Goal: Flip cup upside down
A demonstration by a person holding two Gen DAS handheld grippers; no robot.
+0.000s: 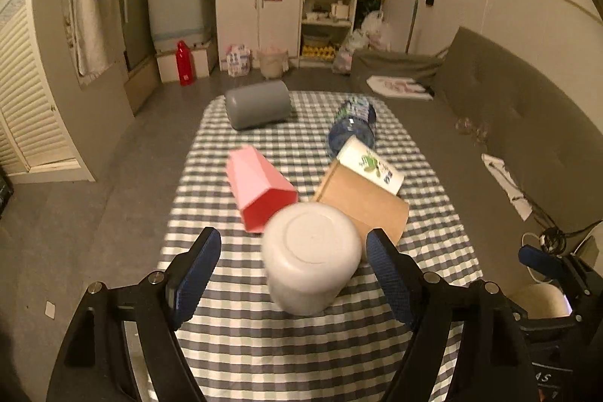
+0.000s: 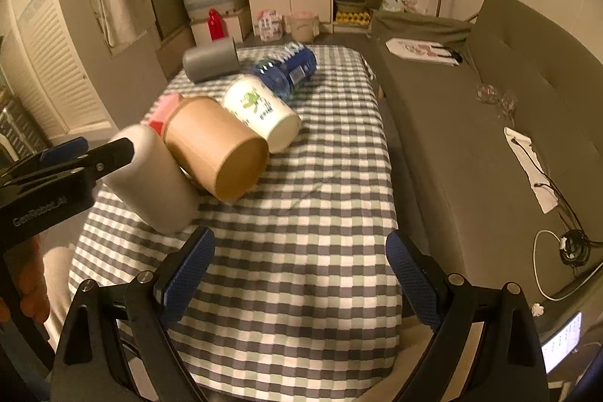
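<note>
We see the white cup (image 1: 311,260) standing bottom-up near the front of the desk (image 1: 264,345), its flat base turned toward the left wrist camera and its long axis close to upright, leaning a little. In the right wrist view the same cup (image 2: 158,183) tilts, wider end low on the checked cloth; its rim is hidden against the cloth. Behind it lie a brown paper cup (image 1: 363,202) on its side, a pink cup (image 1: 260,189), a white printed cup (image 1: 371,168), a blue bottle (image 1: 352,127) and a grey cup (image 1: 258,104) — all tipped over.

The left tongs (image 1: 296,247) stand wide apart, one pad on either side of the cup, not pressing it; whether a pad touches we cannot tell, as the frame is blurred. The right tongs (image 2: 299,253) are spread wide too, hovering over bare cloth — nothing between them.
</note>
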